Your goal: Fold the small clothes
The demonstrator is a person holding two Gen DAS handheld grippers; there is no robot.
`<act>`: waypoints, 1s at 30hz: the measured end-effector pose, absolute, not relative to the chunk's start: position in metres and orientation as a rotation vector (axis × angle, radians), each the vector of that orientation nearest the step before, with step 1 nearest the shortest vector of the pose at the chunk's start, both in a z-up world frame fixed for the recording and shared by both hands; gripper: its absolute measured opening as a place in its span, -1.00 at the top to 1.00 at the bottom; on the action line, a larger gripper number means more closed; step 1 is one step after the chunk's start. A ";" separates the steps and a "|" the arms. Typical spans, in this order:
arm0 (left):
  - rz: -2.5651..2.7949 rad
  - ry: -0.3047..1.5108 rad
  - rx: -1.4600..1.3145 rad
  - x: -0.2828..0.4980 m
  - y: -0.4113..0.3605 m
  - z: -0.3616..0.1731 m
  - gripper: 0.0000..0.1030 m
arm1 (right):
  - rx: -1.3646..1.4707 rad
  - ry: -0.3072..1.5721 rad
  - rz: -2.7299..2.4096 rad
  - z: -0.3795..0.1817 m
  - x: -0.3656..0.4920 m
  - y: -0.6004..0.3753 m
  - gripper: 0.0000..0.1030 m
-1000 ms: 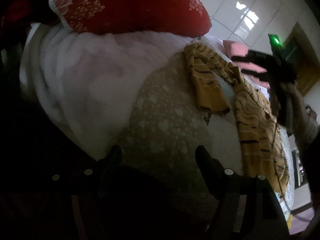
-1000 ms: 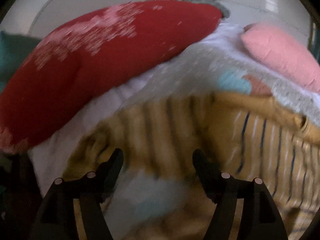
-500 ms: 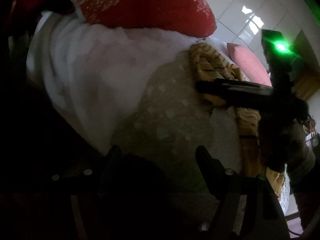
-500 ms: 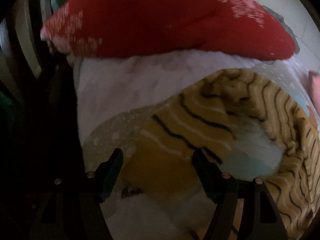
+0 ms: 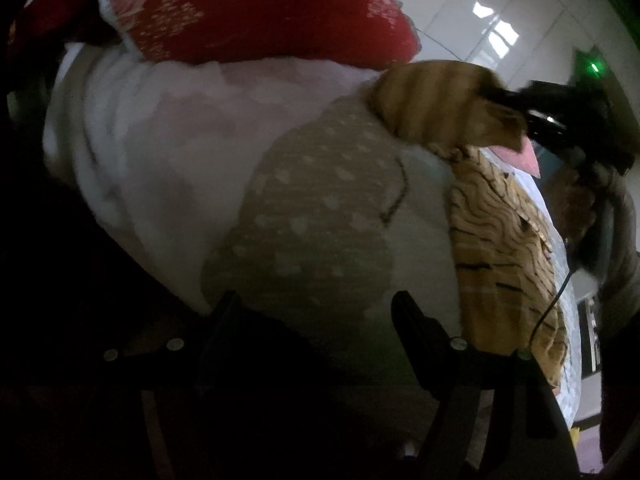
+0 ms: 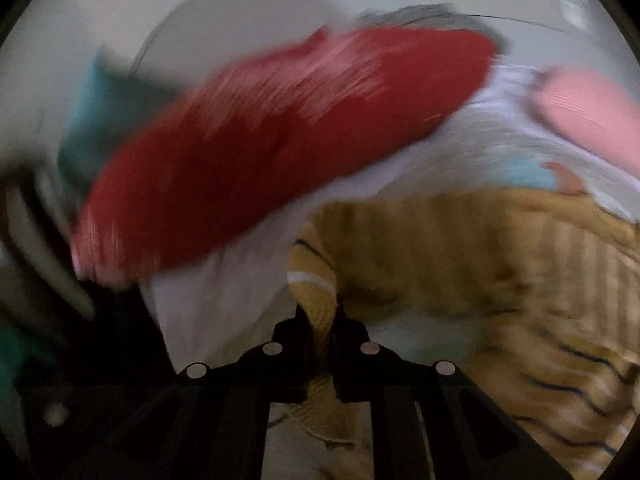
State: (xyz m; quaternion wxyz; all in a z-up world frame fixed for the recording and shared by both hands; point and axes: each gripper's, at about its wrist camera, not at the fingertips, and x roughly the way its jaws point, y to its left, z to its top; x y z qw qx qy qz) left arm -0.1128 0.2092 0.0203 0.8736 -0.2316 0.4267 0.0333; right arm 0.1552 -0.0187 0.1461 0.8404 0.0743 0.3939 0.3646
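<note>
Mustard striped knit, the garment [image 6: 460, 248], lies on the bed [image 5: 168, 168] below a red pillow [image 5: 260, 8], and one edge of it is lifted. The right gripper [image 6: 318, 316] has its fingers pressed together on that edge, probably so the flap can be carried over the rest as a fold. The left gripper [image 5: 316, 312] hangs near the bed's edge with fingers spread and nothing between them, likely kept back, ready to pin or smooth the cloth.
</note>
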 end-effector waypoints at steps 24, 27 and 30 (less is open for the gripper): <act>-0.036 0.924 -0.361 -0.087 0.139 0.036 -0.47 | 0.519 0.932 0.061 0.066 0.185 -0.356 -0.01; -0.055 0.934 -0.374 -0.088 0.135 0.033 -0.48 | 0.484 0.927 0.094 0.067 0.169 -0.361 -0.14; -0.076 0.953 -0.380 -0.089 0.128 0.030 -0.48 | 0.448 0.927 0.104 0.068 0.158 -0.362 -0.15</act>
